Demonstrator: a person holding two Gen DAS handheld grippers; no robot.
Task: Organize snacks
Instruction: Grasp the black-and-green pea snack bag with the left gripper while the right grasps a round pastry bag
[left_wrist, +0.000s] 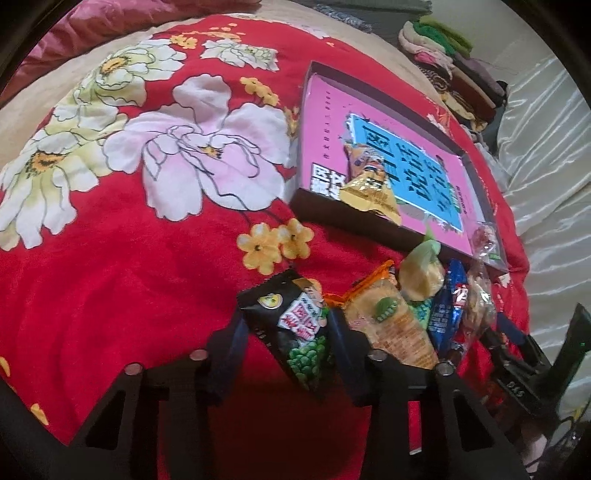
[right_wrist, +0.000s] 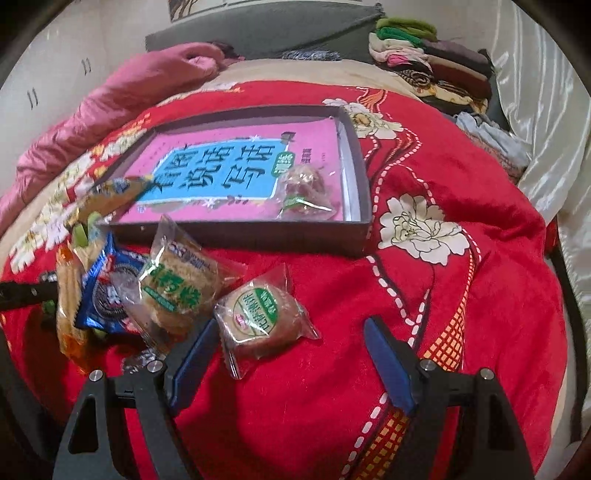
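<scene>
A shallow dark box (left_wrist: 391, 230) (right_wrist: 364, 177) lined with a pink and blue sheet lies on the red floral blanket (left_wrist: 129, 277). In it are a gold snack packet (left_wrist: 369, 184) and a clear-wrapped sweet (right_wrist: 304, 188). My left gripper (left_wrist: 286, 341) has its jaws around a black green-pea packet (left_wrist: 299, 332), not visibly clamped. Beside it lie an orange cracker packet (left_wrist: 391, 325), a blue cookie packet (right_wrist: 107, 291) and a clear biscuit packet (right_wrist: 177, 280). My right gripper (right_wrist: 291, 343) is open, with a round cake packet (right_wrist: 260, 317) between its fingers.
A pink quilt (right_wrist: 110, 107) lies at the far left of the bed. A stack of folded clothes (right_wrist: 432, 66) sits at the far right corner. A pale satin curtain (right_wrist: 546, 110) hangs along the right side.
</scene>
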